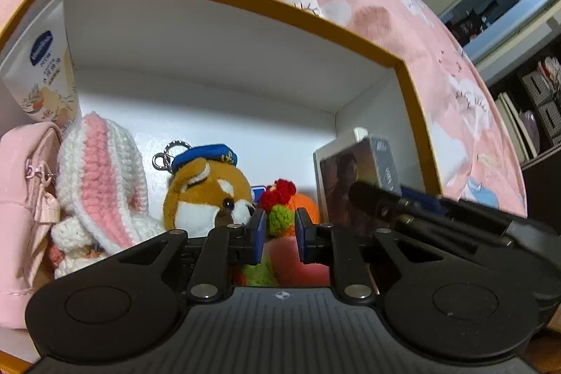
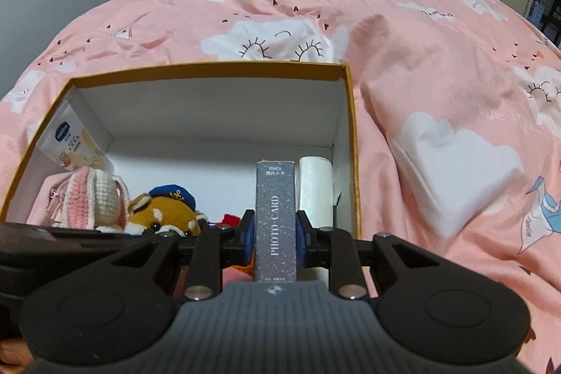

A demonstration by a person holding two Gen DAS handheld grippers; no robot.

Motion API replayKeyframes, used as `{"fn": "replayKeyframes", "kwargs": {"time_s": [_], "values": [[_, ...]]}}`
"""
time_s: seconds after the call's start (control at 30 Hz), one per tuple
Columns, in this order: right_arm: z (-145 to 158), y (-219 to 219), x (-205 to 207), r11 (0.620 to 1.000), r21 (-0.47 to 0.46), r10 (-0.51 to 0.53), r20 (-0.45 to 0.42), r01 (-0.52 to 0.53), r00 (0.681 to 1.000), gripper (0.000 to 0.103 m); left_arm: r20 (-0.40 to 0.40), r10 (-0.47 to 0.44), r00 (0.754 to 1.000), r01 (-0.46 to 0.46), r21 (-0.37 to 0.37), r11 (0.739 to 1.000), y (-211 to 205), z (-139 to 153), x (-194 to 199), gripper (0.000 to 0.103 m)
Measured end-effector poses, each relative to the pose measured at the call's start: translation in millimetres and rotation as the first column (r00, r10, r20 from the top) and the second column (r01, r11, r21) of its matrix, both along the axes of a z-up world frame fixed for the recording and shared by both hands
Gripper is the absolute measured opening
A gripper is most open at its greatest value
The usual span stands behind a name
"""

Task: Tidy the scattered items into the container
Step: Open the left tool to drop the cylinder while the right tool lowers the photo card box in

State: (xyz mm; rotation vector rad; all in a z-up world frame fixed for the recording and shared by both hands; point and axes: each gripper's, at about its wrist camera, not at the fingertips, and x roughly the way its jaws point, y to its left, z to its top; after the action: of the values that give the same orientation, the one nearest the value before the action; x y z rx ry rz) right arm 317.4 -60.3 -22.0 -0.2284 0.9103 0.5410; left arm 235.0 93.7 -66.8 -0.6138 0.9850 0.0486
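Your right gripper (image 2: 276,235) pinches the photo-card box (image 2: 276,216) on its long sides, held upright just inside the container (image 2: 210,68) beside the white roll (image 2: 314,188); placing is in hand, so lower it, then release. Your left gripper (image 1: 278,235) stands part-spread over the crocheted toy (image 1: 280,198), pads clear of it; beyond lie the plush dog (image 1: 207,195), knitted rabbit (image 1: 101,177) and cream tube (image 1: 42,72).

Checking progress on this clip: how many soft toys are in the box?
3 visible: a crocheted bunny at the left, a capped plush dog beside it, and a crocheted red, green and orange toy nearest the camera. Others may be hidden.
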Motion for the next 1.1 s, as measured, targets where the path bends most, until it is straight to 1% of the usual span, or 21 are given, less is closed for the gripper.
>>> {"fn": "replayKeyframes", "kwargs": {"time_s": [0.13,0.4,0.63,0.7,0.77,0.8,0.93,1.03,1.1], "values": [[-3.2,4.1,-4.1,0.999,-0.041,0.018,-0.008,-0.018,1.0,0.025,0.006,0.016,1.0,-0.016,0.0,1.0,3.8,2.0,-3.2,0.019],[-4.3,4.6,-8.7,0.995,-0.084,0.046,-0.016,-0.047,0.999,0.025,0.007,0.016,1.0,-0.016,0.001,1.0,4.4,3.0,-4.7,0.019],[-1.8,-1.4,-13.3,0.994,-0.092,0.061,-0.025,-0.063,0.998,0.026,-0.004,-0.002,1.0,0.002,0.023,1.0,-1.0,2.6,-2.5,0.019],[-2.0,-3.7,-13.5,0.993,-0.09,0.07,-0.03,-0.072,0.997,0.022,-0.008,-0.006,1.0,0.006,0.026,1.0,-2.2,2.0,-2.4,0.019],[-3.9,-5.9,-12.5,0.993,-0.086,0.074,-0.05,-0.079,0.996,0.008,-0.011,-0.01,1.0,0.01,0.032,0.999,-3.8,2.0,-2.6,0.019],[-5.1,-6.7,-11.8,0.993,-0.084,0.078,-0.062,-0.083,0.995,0.006,-0.012,-0.012,1.0,0.012,0.035,0.999,-4.7,2.1,-2.7,0.019],[-7.8,-6.9,-17.1,0.99,-0.103,0.092,-0.049,-0.097,0.995,0.005,-0.011,-0.022,1.0,0.023,0.056,0.998,-9.0,4.0,-4.6,0.019],[-6.1,-9.2,-18.7,0.992,-0.086,0.089,-0.051,-0.094,0.995,0.007,0.005,-0.035,0.999,0.034,0.093,0.995,-14.0,8.5,-8.6,0.019],[-2.3,-11.6,-23.5,0.993,-0.07,0.097,-0.03,-0.098,0.995,0.009,0.021,-0.043,0.999,0.04,0.123,0.992,-17.6,12.8,-12.7,0.019]]}}
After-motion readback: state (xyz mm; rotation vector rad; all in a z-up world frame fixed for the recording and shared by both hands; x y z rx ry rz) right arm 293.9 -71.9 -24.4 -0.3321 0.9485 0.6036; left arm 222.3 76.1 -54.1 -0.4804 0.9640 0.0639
